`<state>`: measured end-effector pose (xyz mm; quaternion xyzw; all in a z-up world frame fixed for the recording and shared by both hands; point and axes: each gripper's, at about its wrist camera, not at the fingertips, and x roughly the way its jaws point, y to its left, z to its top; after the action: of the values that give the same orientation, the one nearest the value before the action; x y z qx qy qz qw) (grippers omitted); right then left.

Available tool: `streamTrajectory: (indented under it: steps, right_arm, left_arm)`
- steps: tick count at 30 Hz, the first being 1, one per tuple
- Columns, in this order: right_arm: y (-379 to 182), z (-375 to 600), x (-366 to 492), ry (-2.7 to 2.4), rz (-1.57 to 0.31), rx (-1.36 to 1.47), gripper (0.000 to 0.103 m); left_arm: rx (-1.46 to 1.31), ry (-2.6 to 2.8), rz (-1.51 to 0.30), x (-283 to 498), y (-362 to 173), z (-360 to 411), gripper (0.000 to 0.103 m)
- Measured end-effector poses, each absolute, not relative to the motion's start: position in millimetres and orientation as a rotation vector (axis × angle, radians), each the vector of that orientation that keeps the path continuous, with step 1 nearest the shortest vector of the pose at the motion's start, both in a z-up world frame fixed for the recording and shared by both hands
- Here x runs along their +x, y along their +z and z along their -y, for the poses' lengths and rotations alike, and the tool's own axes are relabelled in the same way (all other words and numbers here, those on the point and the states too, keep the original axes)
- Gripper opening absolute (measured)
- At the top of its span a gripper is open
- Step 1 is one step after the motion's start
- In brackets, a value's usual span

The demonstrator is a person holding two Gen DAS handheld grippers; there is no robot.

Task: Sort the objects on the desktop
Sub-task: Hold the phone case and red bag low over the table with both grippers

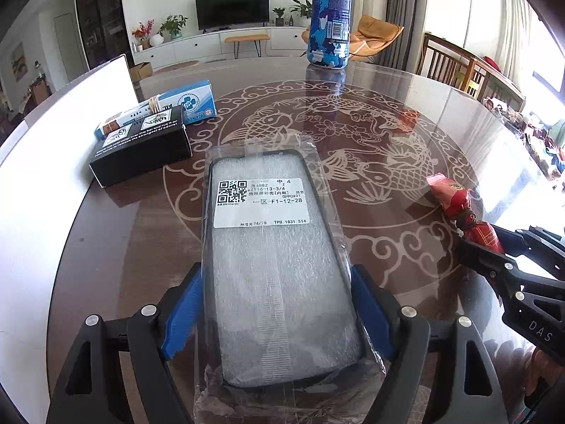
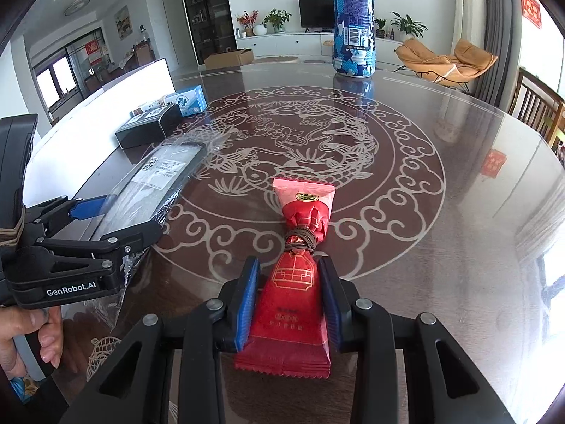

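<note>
Currently your left gripper (image 1: 279, 311) has its jaws clamped on the long edges of a phone case in a clear plastic sleeve (image 1: 272, 254); both blue pads press against the case's sides. The case points away from you over the table (image 1: 406, 106), its white printed label (image 1: 263, 202) facing up. In the right wrist view the same case (image 2: 155, 180) sits tilted, its far end lower than the gripped end; whether that end touches the glass cannot be told.

Your right gripper (image 2: 287, 304) straddles a red packet (image 2: 293, 304) tied at the waist with brown cord (image 2: 300, 240). The packet lies flat on the table. The left pad looks to be at the packet's edge, the right pad shows a thin gap, so those jaws read as loosened around it, not squeezing. No earlier picture to compare.

Other items, left side of the table: a black box (image 1: 141, 148) with white print, and touching it from behind a blue-and-white box (image 1: 190, 100) with a rubber band around it. Both lie near a white board (image 1: 53, 134) at the table's edge. At the far side stands a tall blue camouflage-pattern bottle (image 1: 330, 17), upright, well apart from everything else.

A hand (image 2: 24, 335) wraps the left gripper's handle in the right wrist view.
</note>
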<state>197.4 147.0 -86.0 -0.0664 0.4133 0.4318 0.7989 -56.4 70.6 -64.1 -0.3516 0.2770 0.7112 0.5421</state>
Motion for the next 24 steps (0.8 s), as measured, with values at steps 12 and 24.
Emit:
streamTrajectory:
  steps: [12, 24]
  right_arm:
    - [-86.3, -149.4, 195.4, 0.908, -0.882, -0.184, 0.082]
    - [-89.2, -150.4, 198.4, 0.879, -0.905, -0.185, 0.086]
  left_arm:
    - [-0.852, 1.678, -0.681, -56.2, -67.0, -76.1, 0.097]
    - [-0.861, 1.674, -0.692, -54.9, -68.1, -76.6, 0.103]
